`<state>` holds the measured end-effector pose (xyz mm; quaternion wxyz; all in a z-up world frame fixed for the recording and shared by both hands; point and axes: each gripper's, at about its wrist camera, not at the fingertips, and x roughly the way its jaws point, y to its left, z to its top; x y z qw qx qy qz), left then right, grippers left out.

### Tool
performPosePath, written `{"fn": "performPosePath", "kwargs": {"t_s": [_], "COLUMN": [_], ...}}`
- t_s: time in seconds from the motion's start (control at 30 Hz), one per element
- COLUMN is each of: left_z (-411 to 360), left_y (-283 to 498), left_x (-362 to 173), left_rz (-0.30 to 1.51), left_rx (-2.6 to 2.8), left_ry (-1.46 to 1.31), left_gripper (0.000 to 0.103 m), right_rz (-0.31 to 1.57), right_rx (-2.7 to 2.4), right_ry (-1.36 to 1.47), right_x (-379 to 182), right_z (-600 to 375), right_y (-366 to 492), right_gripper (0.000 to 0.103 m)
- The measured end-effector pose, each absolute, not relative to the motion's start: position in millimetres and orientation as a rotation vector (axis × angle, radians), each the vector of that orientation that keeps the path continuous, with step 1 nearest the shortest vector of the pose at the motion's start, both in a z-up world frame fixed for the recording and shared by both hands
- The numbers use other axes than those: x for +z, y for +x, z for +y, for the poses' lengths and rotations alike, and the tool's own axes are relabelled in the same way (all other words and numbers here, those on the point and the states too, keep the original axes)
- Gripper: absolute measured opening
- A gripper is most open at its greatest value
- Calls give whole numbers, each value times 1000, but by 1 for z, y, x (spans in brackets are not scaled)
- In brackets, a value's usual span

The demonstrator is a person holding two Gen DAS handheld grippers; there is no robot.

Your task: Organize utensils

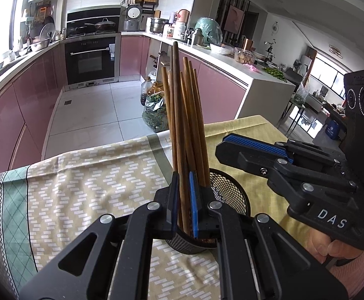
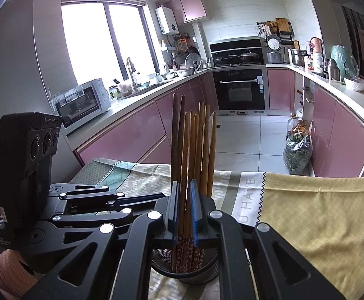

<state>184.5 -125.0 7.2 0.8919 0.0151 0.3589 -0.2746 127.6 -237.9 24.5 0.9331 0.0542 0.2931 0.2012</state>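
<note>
Chopsticks stood in a mesh holder; left tool gripped one, right tool nearly closed around others.

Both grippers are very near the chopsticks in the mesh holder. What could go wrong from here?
1. The chopsticks stand tall and fanned out; a nudge from the left gripper or right gripper could tip the mesh holder.
2. The holder rests on a wrinkled tablecloth, so it may slide if pushed.
</note>
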Motion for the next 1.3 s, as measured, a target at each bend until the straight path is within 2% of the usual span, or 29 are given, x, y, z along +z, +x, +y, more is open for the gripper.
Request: {"fn": "performPosePath", "kwargs": {"t_s": [0.07, 0.17, 0.23, 0.27, 0.3, 0.33, 0.43, 0.5, 0.57, 0.63, 0.97, 1.3], "left_z": [-121, -113, -107, -102, -96, -92, -75, -65, -55, -47, -22, -5], "left_y": [182, 172, 163, 159, 154, 150, 136, 125, 114, 105, 56, 26], "left_x": [6, 7, 8, 9, 9, 10, 11, 11, 14, 17, 25, 25], "left_rz": [739, 715, 688, 671, 657, 647, 606, 569, 530, 500, 395, 383], "left_rx": [-566, -537, -512, -498, -483, -471, -424, -372, -330, -299, -226, -201], "left_ry": [19, 9, 12, 10, 3, -3, -21, -16, -15, -22, -7, -41], "left_gripper": [11, 27, 35, 42, 50, 52, 69, 86, 97, 98, 98, 98], "right_rz": [600, 594, 586, 581, 577, 573, 561, 550, 534, 526, 476, 383], "right_rx": [413, 415, 417, 417, 417, 415, 409, 398, 383, 365, 288, 252], "right_ry": [115, 118, 121, 123, 124, 123, 117, 116, 99, 84, 72, 10], "right_x": [24, 22, 22, 22, 21, 21, 21, 21, 19, 16, 3, 11], "right_z": [-240, -243, -243, -243, -242, -242, -241, -240, -238, -235, -231, -215], "right_y": [126, 120, 114, 111, 109, 106, 97, 92, 85, 78, 42, 10], "right_gripper": [14, 24, 36, 41, 50, 62, 76, 85, 89, 96, 96, 96]}}
